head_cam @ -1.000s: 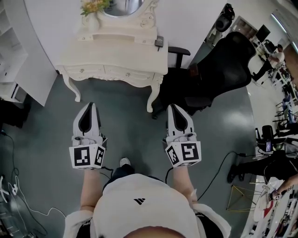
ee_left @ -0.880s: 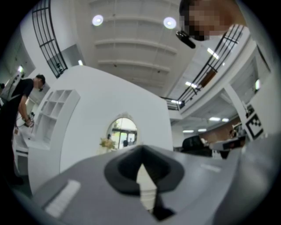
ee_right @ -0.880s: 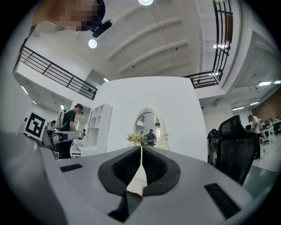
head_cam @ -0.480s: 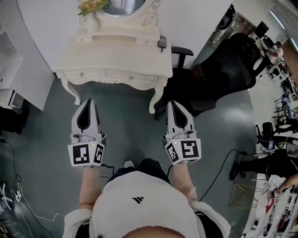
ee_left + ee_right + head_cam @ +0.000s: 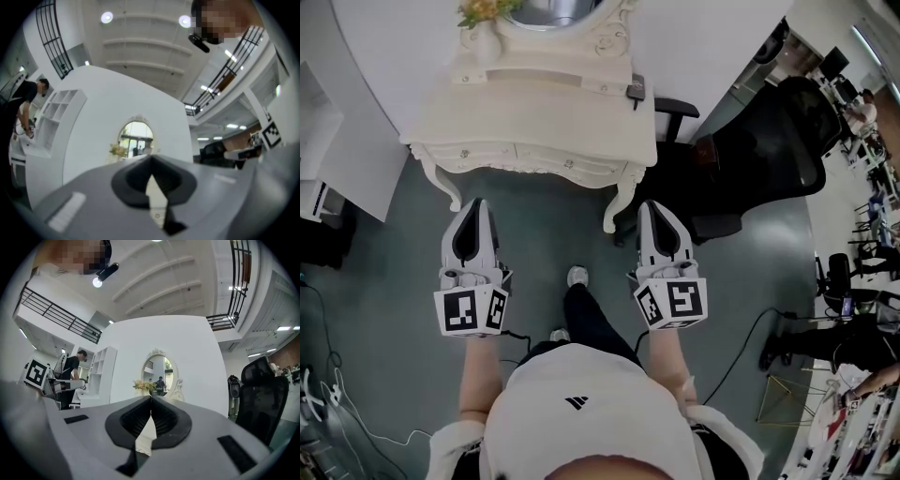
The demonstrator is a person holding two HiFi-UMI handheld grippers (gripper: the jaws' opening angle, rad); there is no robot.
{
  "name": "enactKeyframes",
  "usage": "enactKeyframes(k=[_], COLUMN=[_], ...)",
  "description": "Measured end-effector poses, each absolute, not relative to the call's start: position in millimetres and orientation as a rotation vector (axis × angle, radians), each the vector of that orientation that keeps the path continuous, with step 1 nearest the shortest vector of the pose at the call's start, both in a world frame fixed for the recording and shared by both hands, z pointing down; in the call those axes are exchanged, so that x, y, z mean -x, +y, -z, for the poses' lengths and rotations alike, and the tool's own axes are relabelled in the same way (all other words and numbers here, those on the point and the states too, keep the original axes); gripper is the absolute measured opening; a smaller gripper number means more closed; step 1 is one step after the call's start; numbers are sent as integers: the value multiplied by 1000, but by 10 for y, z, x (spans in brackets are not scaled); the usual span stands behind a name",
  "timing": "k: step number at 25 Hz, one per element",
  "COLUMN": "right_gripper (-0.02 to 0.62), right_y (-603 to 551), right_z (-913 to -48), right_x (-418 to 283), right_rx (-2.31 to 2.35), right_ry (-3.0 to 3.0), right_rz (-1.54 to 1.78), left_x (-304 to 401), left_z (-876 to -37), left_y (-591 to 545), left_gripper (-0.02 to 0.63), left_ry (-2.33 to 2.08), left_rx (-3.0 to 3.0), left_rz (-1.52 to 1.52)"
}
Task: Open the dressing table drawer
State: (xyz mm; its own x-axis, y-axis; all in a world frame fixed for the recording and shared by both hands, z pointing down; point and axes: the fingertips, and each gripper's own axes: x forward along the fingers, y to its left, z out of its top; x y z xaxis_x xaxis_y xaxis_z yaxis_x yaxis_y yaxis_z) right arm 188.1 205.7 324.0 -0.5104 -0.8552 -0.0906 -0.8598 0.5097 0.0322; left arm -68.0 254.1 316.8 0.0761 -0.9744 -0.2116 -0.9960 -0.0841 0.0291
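**A:** What's different from a second ago?

**B:** The cream vanity desk (image 5: 534, 103) now sits nearer both grippers, and a shoe (image 5: 577, 276) steps forward between them. I'd call this the approach, with nothing reached yet.

**A:** And the fingers?

**B:** The left gripper (image 5: 473, 204) and right gripper (image 5: 654, 208) each have their fingers pressed together, holding nothing. The drawer (image 5: 567, 162) is closed in the desk's front. It lies ahead of the tips and apart from them, roughly between the two.
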Motion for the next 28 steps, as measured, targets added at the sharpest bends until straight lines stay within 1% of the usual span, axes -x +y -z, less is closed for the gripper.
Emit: enactKeyframes(k=[17,28], right_gripper=[-11,-11], right_y=[326,-506], right_z=[-2996,-3060], right_x=[-1705,-1803], right_rx=[1410,1366], right_ry=[2702,2707], right_rz=[-167,-128], left_x=[733,541], left_z=[-2934,-2892], left_y=[985,183], left_gripper=[8,8], left_ry=[2047,2035], left_rx=[2135,2122], left_rz=[-308,-276])
